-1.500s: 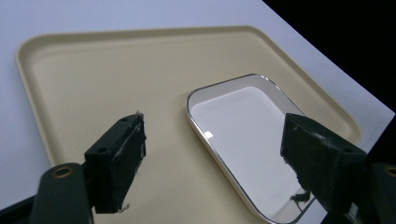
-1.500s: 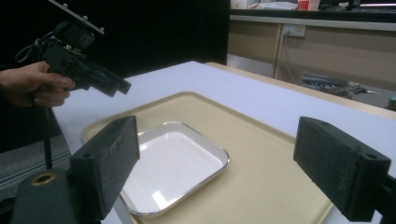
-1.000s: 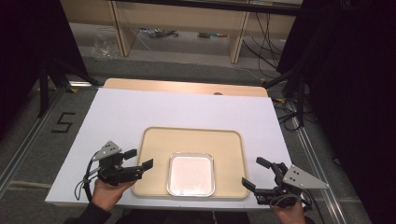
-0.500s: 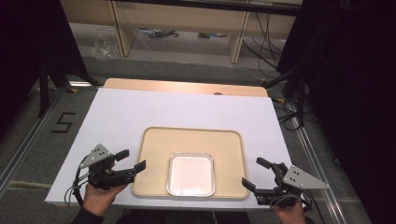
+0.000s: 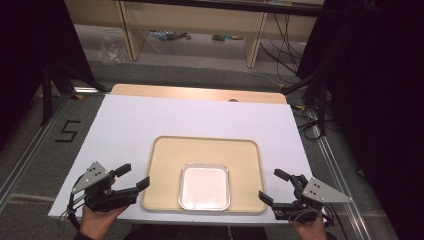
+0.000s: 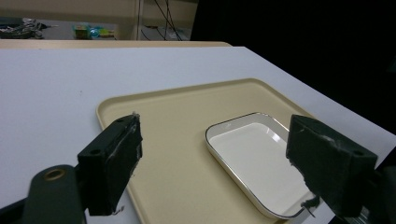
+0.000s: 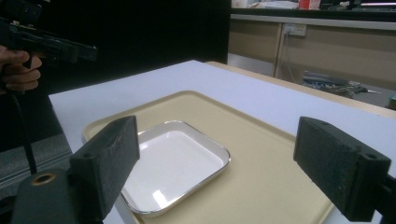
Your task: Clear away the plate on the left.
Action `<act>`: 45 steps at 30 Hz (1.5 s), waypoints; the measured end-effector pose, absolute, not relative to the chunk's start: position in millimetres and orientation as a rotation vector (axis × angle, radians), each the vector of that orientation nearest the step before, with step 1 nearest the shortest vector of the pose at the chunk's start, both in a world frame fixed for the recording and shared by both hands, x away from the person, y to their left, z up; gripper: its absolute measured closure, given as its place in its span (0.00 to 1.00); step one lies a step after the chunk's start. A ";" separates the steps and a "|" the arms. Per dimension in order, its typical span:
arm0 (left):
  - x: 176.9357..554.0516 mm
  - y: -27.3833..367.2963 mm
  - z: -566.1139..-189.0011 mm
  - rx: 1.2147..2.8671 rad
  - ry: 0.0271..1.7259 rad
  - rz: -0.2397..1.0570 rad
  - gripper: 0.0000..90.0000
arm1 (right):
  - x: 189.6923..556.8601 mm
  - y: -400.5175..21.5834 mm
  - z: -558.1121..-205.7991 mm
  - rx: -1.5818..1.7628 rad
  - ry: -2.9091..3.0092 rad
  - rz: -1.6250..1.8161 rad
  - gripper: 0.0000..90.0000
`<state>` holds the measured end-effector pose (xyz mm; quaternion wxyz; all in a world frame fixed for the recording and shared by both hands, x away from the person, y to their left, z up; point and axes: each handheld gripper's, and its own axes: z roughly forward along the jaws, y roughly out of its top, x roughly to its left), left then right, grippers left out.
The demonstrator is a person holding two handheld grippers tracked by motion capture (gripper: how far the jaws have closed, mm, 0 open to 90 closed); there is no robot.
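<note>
The left tool (image 6: pixel 215 154) shows its two black jaws set wide apart, with nothing between them. Beyond the jaws lies a shallow beige plastic tray with rounded corners (image 6: pixel 159 112), resting on the white desk (image 6: pixel 56 79). A square white dish with a thin silvery rim (image 6: pixel 254 158) sits inside the tray, toward its near right part, flat and empty. The left jaw overlaps the tray's near left edge; the right jaw covers the dish's far right corner.
</note>
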<state>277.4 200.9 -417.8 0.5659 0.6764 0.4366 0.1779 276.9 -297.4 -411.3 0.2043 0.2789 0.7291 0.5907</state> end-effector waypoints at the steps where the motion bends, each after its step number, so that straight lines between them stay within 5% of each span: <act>1: 277.4 200.9 -417.8 1.590 1.026 0.418 0.20 | 276.9 -297.4 -411.3 0.778 2.033 1.647 0.17; 45: 248.5 189.2 -418.2 1.672 0.969 0.405 0.20 | 276.3 -297.0 -411.5 0.783 2.036 1.638 0.17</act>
